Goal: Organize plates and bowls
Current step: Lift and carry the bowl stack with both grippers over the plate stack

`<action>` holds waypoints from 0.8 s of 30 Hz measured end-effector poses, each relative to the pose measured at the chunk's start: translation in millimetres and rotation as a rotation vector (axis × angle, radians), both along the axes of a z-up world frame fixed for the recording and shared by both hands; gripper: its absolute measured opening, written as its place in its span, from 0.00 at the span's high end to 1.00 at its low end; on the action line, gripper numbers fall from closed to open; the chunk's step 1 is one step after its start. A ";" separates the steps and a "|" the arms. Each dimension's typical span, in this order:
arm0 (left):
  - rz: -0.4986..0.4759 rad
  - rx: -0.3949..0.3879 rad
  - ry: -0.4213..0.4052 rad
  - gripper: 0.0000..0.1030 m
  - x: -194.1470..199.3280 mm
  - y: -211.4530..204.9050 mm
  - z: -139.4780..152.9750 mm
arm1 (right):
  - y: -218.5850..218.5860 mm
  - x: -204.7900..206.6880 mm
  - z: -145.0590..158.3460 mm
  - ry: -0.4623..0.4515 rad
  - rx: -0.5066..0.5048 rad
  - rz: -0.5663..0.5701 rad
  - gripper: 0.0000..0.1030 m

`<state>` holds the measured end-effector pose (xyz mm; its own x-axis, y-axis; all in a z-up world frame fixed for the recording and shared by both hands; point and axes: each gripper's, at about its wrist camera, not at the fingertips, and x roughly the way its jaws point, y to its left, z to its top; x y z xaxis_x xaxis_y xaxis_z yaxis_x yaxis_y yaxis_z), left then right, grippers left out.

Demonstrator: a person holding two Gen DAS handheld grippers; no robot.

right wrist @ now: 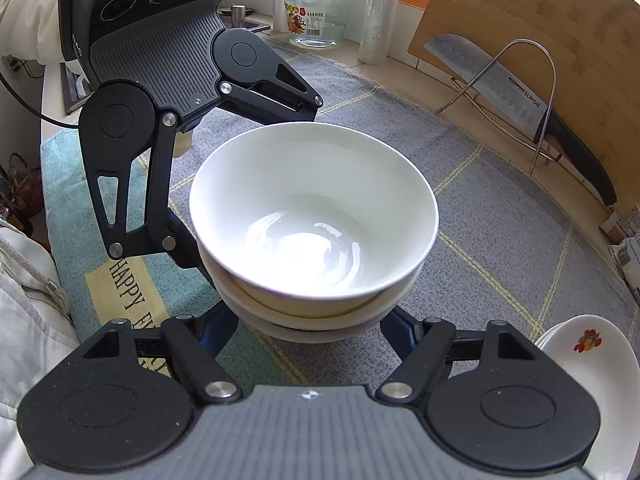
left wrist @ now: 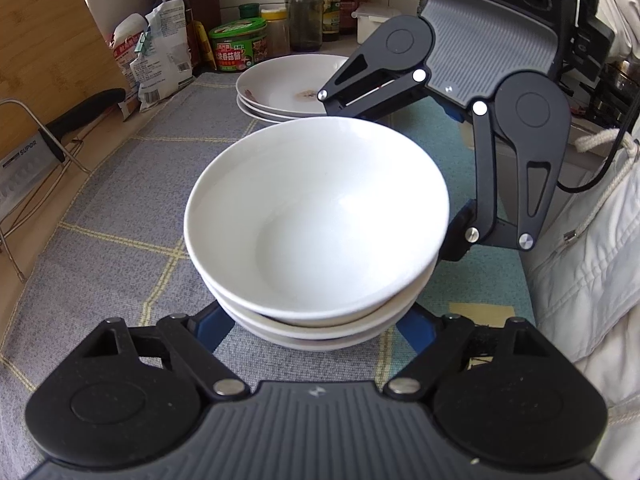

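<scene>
Underneath everything, a grey woven mat (left wrist: 132, 208) with thin yellow lines covers the counter and fills most of both views. At the upper left of the left wrist view a bamboo cutting board (left wrist: 44, 36) leans against the wall, with a cleaver (left wrist: 24, 168) propped in a wire rack in front of it. Centre frame in both views sits the stack of white bowls (left wrist: 316, 216) (three nested, as far as the rims show), resting on the mat. Behind it, upper centre in the left view, lies a pile of white plates (left wrist: 288, 84), the top one smeared. The left gripper (left wrist: 316, 332) reaches in from the bottom edge, its blue fingers (left wrist: 214, 330) clamped against the lowest bowl on either side. The right gripper (right wrist: 312, 332) does the same from the opposite side, its fingers pressed to the base of the stack. A small plate with a red motif (right wrist: 588, 344) peeks in at the lower right of the right view.
</scene>
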<state>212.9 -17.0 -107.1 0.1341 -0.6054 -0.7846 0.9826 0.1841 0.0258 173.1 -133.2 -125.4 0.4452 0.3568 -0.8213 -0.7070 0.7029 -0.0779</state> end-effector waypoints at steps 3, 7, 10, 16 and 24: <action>0.000 -0.003 0.004 0.16 0.3 -0.5 -0.4 | 0.1 0.0 0.3 0.003 -0.001 -0.002 0.21; -0.004 -0.006 0.000 0.16 -0.2 -0.7 -1.7 | 0.6 -1.0 -0.1 -0.002 -0.005 0.000 0.21; -0.008 -0.004 -0.003 0.16 -0.2 -0.8 -2.4 | 0.6 -1.1 -0.2 -0.002 -0.006 0.003 0.21; -0.015 0.014 -0.003 0.16 0.8 -2.5 -2.1 | 1.9 0.6 -0.8 -0.003 -0.019 0.009 0.21; -0.013 0.016 -0.006 0.16 1.9 -3.6 -1.6 | 1.7 -2.1 -1.0 -0.013 -0.016 -0.015 0.21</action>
